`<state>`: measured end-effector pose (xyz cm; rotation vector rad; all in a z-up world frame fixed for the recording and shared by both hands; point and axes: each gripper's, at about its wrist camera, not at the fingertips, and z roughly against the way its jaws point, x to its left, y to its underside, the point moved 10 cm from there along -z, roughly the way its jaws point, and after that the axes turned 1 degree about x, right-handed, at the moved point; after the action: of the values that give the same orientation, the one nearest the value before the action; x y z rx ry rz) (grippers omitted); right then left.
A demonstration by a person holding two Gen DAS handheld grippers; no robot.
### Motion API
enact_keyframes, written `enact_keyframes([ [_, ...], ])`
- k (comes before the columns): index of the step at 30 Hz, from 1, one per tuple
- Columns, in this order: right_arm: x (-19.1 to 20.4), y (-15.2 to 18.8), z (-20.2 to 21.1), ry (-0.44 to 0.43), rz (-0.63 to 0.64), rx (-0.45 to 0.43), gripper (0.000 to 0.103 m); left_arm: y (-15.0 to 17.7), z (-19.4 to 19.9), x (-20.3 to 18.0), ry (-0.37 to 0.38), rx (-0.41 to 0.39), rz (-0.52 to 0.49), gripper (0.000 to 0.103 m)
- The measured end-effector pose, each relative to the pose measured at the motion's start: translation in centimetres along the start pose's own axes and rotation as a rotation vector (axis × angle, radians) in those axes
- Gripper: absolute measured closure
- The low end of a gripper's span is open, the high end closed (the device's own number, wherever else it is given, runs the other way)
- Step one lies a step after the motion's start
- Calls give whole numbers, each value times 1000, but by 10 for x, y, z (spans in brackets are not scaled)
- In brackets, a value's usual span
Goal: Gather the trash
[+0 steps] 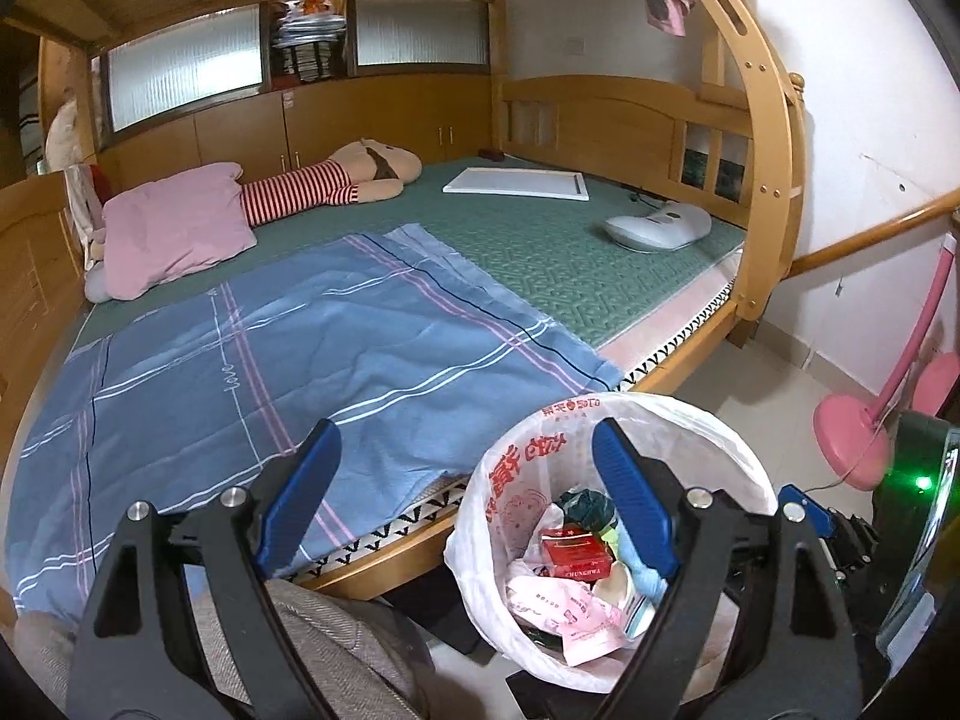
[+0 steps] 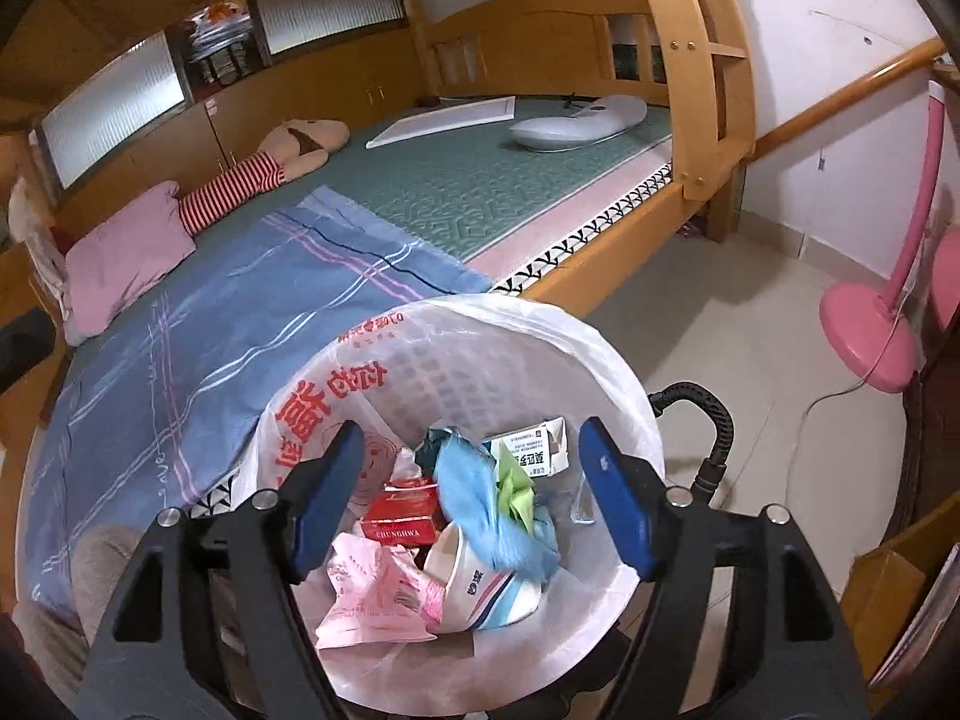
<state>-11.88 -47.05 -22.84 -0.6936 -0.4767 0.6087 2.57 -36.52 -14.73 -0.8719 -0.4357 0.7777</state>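
Both right gripper point(image 2: 474, 474) fingers spread – blue wrapper point(image 2: 486, 510) between them, untouched.

Home bedroom: wooden bunk bed point(image 1: 774, 138) w/ pink pillow point(image 1: 174, 228), striped plush doll point(image 1: 336, 177), blue plaid sheet point(image 1: 270, 372).

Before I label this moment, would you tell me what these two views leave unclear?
- Blue item between the open right gripper pads: motion-blurred in the right view; free or touching, I cannot tell.
- Bin bottom: buried under the trash in both views.
- Carton print: too small, right view.
- Pink fan head: cut off by the left view's edge.
- Left gripper: open, empty.
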Motion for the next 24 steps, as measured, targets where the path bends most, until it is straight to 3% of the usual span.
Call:
enact_keyframes([
  [9, 4, -22, 35, 57, 28, -135, 30, -4, 4, 1, -10, -21, -1, 17],
  [11, 7, -26, 46, 78, 28, -170, 24, -4, 6, 0, -15, -30, -7, 16],
  [16, 13, -35, 77, 115, 30, -265, 22, -8, 14, -3, -10, -62, -27, 14],
  [24, 24, -44, 105, 153, 58, -348, 22, -17, 37, -3, 15, -127, -21, 6],
])
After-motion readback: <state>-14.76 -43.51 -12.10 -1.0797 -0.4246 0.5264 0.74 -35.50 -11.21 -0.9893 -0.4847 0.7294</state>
